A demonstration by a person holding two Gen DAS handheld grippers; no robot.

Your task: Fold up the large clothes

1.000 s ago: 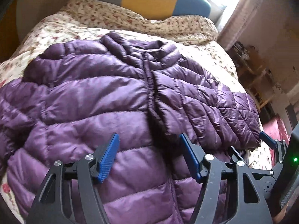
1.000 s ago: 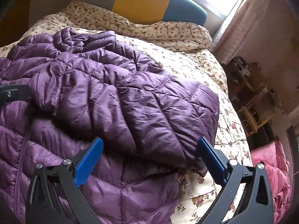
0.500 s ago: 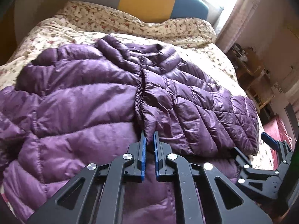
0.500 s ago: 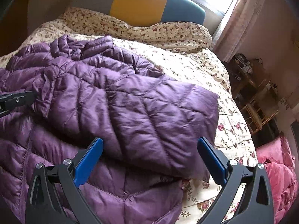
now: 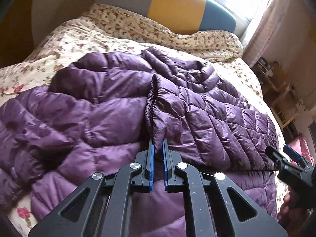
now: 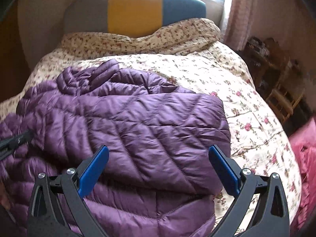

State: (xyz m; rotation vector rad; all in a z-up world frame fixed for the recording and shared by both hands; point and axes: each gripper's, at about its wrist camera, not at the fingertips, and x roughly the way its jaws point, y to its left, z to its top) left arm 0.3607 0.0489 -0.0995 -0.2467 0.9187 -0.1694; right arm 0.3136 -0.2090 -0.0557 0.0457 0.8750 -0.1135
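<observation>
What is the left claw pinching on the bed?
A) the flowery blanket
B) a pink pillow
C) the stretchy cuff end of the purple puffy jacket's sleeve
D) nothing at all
C: in the left wrist view the left claw is shut on the gathered cuff of the purple puffer jacket, with the fabric squeezed between its blue pads.

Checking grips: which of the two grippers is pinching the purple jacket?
The left gripper: its blue pads clamp the jacket's sleeve cuff. The right gripper stands wide open.
</observation>
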